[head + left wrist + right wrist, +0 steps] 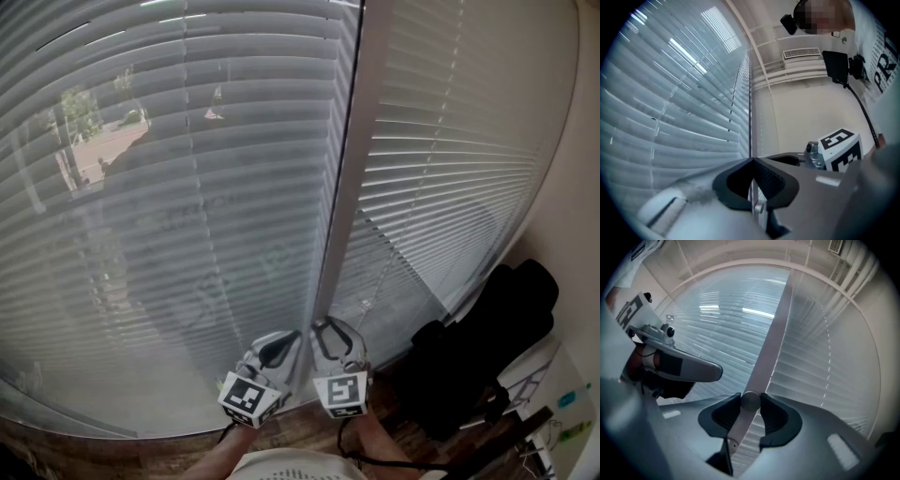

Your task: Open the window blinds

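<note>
One wand (773, 333), pinched by my right gripper (751, 398); left gripper (752, 160) pressed together. Next, I'd twist it, tilting the blinds (187, 187).

The wand's (345, 169) upper end is cut off.

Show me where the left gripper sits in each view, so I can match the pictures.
Head view: left gripper at bottom centre, tips pointing up toward the blinds.
Left gripper view: left gripper is the camera's own, bottom centre, tips together.
Right gripper view: left gripper comes in from the left edge, seen side-on, its tip short of the middle.
Shared landmark: the blinds' slats, in all three.
</note>
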{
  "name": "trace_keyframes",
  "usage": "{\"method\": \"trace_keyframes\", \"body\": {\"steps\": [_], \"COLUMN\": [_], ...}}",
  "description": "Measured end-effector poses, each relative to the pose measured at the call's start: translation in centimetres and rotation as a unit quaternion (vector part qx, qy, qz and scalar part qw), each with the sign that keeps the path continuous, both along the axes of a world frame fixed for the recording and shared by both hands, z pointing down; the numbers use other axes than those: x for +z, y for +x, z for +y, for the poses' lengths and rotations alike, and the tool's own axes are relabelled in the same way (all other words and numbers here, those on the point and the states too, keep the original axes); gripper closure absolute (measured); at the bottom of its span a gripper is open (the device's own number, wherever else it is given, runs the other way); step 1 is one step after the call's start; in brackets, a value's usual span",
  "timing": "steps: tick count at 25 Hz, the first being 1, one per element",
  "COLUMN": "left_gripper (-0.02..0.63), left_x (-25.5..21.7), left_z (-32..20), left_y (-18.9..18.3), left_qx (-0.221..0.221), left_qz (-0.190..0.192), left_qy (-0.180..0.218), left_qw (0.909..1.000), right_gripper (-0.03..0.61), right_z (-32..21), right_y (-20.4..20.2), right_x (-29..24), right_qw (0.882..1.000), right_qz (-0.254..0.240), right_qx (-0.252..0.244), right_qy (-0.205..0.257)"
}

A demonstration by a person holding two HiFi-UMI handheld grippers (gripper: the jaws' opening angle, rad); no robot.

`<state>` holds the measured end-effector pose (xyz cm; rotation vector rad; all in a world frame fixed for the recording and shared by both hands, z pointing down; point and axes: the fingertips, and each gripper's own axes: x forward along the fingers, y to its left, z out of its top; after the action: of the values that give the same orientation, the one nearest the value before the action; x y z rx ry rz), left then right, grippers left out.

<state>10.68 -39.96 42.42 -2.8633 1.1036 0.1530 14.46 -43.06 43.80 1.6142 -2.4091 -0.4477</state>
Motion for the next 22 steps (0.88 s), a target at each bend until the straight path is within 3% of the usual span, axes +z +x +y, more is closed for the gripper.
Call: {"method": "trace_keyframes", "body": {"steps": [15,22], "left_gripper": [0.621,0.621], "left_x": [-0.58,-1.01], "left_z": [0.12,0.25], "left_y": [-0.58,-0.81], "left_qx": [-0.009,-0.009], "left_qz": [-0.004,0.001], "left_qy": [-0.007,-0.003], "left_qw": [0.9999,1.0], "right_gripper": [0.442,0.443], "right_z": [-0.34,-0.44], "right_y": [0.83,0.86], "right_x": [0.51,0.69], "right_qw": [0.99,0.98], "right_qz": [-0.129,-0.188], "right_qx": [0.009,0.012], "right_qy": [-0.048,-0.068]}}
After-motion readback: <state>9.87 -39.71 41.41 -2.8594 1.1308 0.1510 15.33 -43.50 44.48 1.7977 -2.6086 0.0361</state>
